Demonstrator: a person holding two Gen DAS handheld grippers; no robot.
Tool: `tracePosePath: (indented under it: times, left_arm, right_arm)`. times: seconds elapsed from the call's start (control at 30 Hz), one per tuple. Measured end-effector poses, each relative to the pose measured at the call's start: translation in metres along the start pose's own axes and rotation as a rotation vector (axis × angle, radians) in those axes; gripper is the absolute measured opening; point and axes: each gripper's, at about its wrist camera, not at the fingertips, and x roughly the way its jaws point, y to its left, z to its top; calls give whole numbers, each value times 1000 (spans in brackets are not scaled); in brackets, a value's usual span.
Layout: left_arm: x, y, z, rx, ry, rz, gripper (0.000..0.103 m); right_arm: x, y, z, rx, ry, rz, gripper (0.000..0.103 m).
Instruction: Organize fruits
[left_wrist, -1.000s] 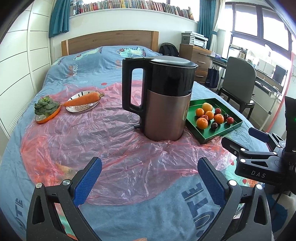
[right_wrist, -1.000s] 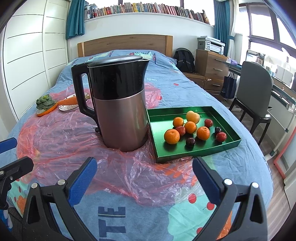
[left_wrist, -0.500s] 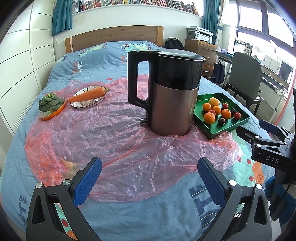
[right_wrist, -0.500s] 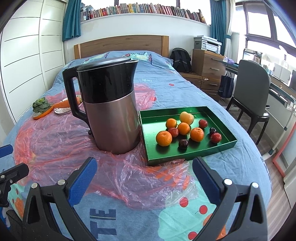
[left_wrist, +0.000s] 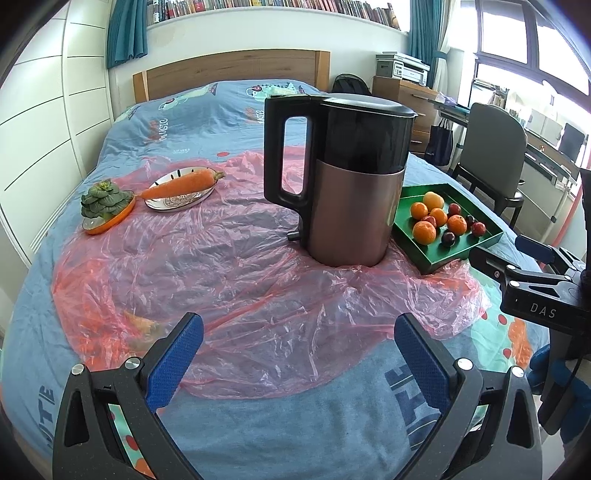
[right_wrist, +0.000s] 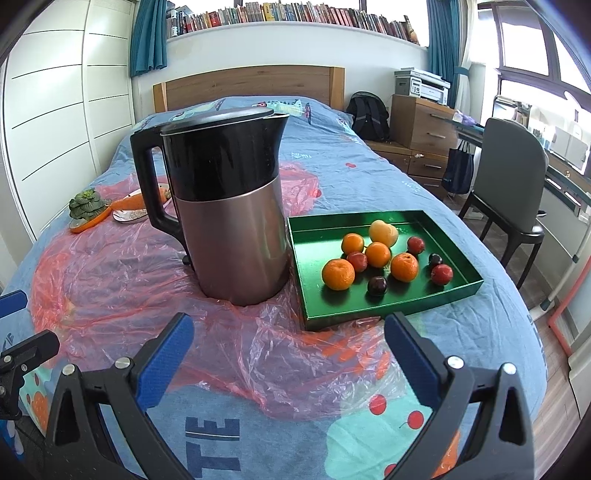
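Fruits, orange and dark red, in green rectangular tray just ahead of spread-wide, empty right gripper; kettle and tray nearer than before.

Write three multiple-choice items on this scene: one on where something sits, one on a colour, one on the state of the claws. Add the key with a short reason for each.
1. Where does the carrot lie?
A. in the green tray
B. on the silver plate
C. on the chair

2. What colour is the tray that holds the fruit?
A. green
B. white
C. yellow

3. How do the two claws stand?
A. both shut on fruit
B. left one shut on the kettle handle
C. both open and holding nothing

Key:
1 B: the carrot rests across the silver plate, left of the kettle.
2 A: its walls and floor are green in both views.
3 C: the left claw and the right claw each show blue pads set wide apart above the bed cover, with nothing between them.
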Motion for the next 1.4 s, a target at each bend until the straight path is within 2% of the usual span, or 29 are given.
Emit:
tracePosePath:
  times: [0.67,1.4]
  left_arm:
    - [7,12,-5,-29,14,-1,102]
    - [18,-12,-1,2,28,-35,102]
  right_arm:
    - [14,10,0,-21,25,8,103]
    - [21,0,-6,-7,41,7,103]
